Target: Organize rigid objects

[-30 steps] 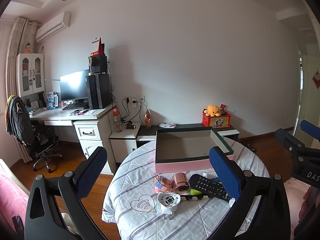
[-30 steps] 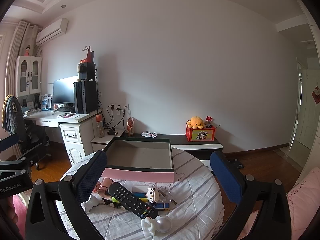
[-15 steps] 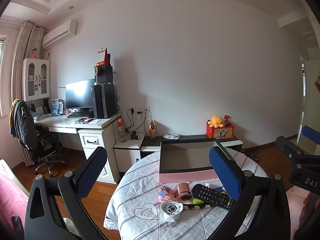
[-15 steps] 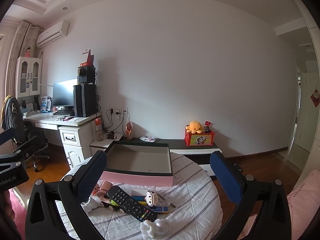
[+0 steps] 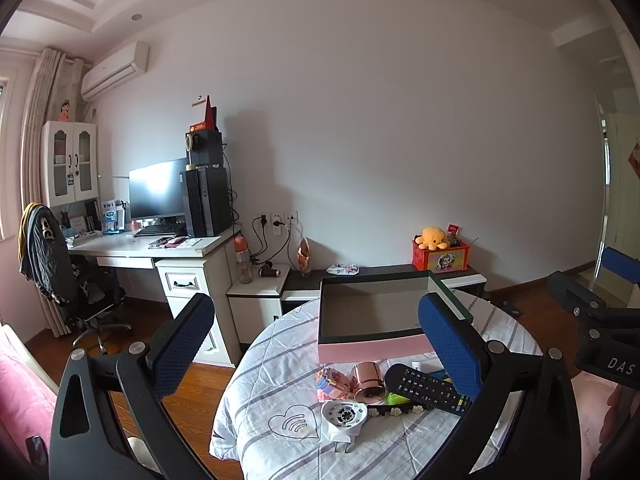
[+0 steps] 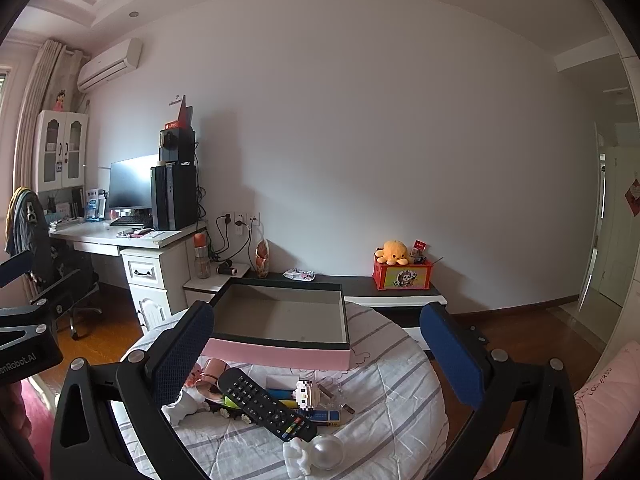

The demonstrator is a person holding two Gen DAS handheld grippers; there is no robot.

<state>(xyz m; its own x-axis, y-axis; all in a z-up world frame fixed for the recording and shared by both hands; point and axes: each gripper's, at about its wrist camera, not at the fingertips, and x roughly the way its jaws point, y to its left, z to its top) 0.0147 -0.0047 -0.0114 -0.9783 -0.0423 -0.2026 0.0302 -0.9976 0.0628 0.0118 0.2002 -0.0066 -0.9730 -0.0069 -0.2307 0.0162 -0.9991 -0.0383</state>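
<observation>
Clutter is your main hazard, so take it from the biggest piece down. Your round counter [image 5: 280, 380] wears a loose quilted cover, and anything you drag across it could ruck the cloth and tip the small things lying on it. The pink box [image 6: 280, 354] sits at the far side with its top open and nothing visible inside; it looks like the place for the items, but reach over the pile carelessly and a finger could knock its near wall and shove it back.

Both of your tools hang above the near edge, empty: the left hand-held gripper [image 5: 316, 344] has its pads spread wide, and the right hand-held gripper [image 6: 316, 344] likewise.

The black remote [image 6: 266, 408] lies slantwise on top of a yellow and blue marker [image 6: 314, 414] and beside a small brick figure [image 6: 306, 392]. Lift it by one end and I'd expect it to pivot and sweep those off. The rose-gold cup [image 5: 367, 378] lies on its side, touching a pink block toy [image 5: 330, 380], and will likely roll if nudged. The white vented plug [image 5: 344, 416] sits nearest the left tool. The pearl ornament [image 6: 326, 452] sits near the rim; a bump could send it to the floor.
</observation>
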